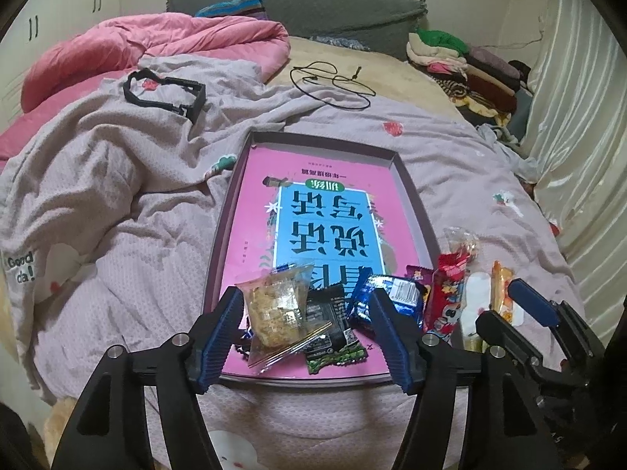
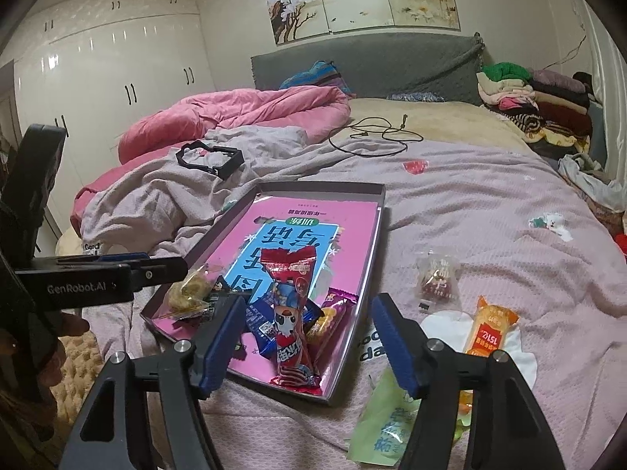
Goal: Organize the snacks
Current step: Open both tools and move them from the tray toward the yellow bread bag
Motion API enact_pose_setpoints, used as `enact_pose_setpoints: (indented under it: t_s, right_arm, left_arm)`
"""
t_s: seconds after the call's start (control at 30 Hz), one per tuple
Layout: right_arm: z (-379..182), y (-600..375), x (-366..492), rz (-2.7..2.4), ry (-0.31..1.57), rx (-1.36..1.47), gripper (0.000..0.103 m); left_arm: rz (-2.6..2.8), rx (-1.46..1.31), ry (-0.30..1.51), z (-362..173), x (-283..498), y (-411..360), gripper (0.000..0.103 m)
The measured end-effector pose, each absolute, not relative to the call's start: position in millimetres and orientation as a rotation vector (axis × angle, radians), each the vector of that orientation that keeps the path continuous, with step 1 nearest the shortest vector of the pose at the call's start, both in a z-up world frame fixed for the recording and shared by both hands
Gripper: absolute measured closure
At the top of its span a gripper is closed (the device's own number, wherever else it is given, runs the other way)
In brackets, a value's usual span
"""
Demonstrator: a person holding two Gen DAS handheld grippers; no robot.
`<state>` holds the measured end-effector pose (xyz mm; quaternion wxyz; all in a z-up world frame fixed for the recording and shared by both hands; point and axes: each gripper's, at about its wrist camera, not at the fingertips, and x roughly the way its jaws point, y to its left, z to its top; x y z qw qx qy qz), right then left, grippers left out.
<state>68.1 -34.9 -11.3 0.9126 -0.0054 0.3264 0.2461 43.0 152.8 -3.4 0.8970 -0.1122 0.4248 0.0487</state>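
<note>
A shallow pink box is lying open on the bed, holding a clear cracker pack, black and blue packs, and a long red pack. An orange pack, a clear candy bag and a green bag are lying outside on the blanket.

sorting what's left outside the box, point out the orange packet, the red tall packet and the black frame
orange packet (image 2: 491,327), right wrist view, middle of wrapper
red tall packet (image 2: 292,313), right wrist view, printed front
black frame (image 1: 164,92), left wrist view, top bar

A pink quilt lay bunched up on the bed, next to a gray blanket. A black frame and a black cord sat on top. Folded clothes were piled by the gray headboard. White closet doors stood behind.
</note>
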Motion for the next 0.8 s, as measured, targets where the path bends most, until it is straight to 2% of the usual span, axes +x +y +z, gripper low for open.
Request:
enact_pose_setpoints:
  t_s: [0.13,0.8]
  right_arm:
    - [-7,-36,66,0.505,0.658,-0.016,0.034]
    - [9,-54,62,0.481,0.602,0.008,0.031]
  left_arm:
    - [0.095,-0.229,0.86,4,41,150,0.029]
    - [0.116,-0.226,0.793,33,32,156,0.026]
